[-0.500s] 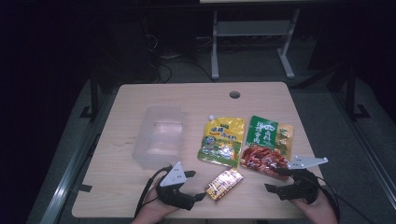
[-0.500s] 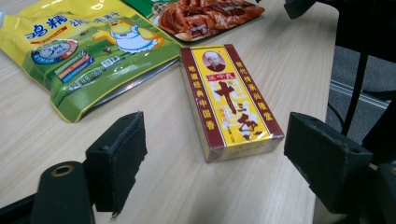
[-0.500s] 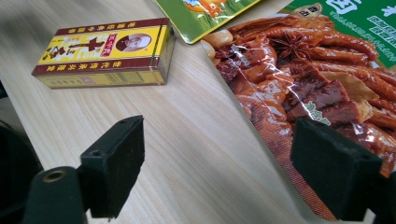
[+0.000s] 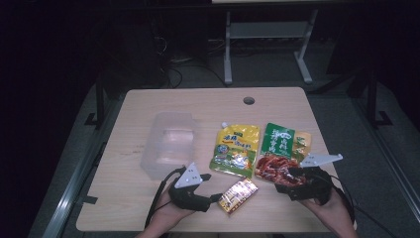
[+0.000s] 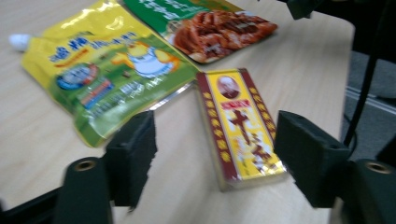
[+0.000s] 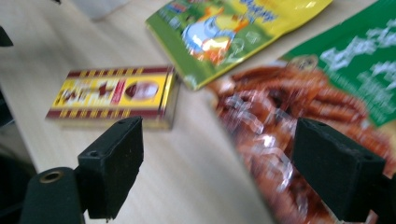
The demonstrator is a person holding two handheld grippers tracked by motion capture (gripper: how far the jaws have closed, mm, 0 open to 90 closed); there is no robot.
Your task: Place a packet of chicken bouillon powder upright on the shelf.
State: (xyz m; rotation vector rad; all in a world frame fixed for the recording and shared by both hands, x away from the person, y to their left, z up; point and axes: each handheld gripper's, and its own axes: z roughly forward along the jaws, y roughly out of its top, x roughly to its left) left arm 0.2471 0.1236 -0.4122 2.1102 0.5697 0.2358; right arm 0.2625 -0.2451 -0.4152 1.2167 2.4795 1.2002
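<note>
Each hand carries a black, blocky tool; the left gripper (image 4: 214, 198) wears a pale grey three-cornered plate on top, and a black cable trails back from it over the table edge; the right gripper (image 4: 292, 172) has the same grey plate, longer and flatter, and its own dark cable behind the hand; seen close, the jaws end in thick, matte black rectangular pads (image 5: 133, 149) with squared corners; round brass-ringed screw holes sit on the black arms below them.
</note>
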